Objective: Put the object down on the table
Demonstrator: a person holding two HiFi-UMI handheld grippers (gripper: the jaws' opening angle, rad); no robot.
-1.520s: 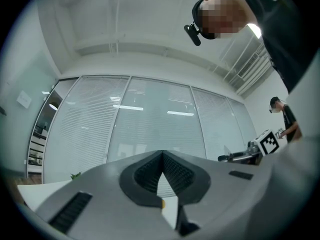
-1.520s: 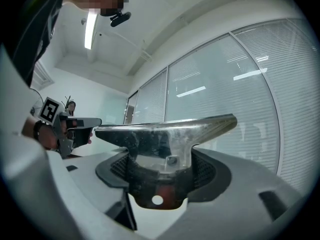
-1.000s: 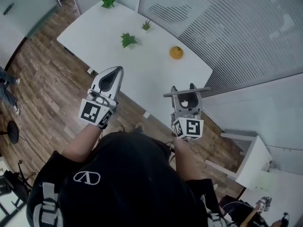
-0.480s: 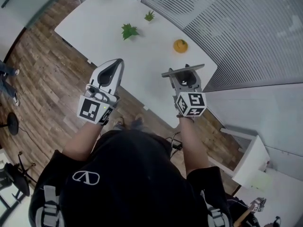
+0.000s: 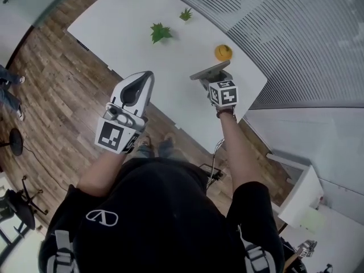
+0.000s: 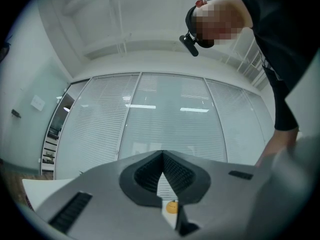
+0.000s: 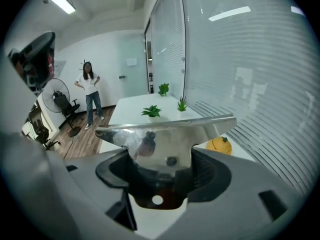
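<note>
Polished metal object (image 7: 165,136) is clamped between our right gripper's (image 5: 212,77) fingers at centre frame, over the white table (image 5: 122,24); our left gripper (image 5: 142,83), centre-left, is closed and empty.

Black tee (image 5: 153,209) w/ white logo (image 5: 102,215); grey L claw (image 5: 149,76), R claw (image 5: 214,79).

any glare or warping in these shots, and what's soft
Right gripper view: the shiny metal plate mirrors the room; fisheye bows the blinds. Left gripper view: bright streaks sit on the glass wall, right edge blurs. Head view: sharp, evenly lit.
</note>
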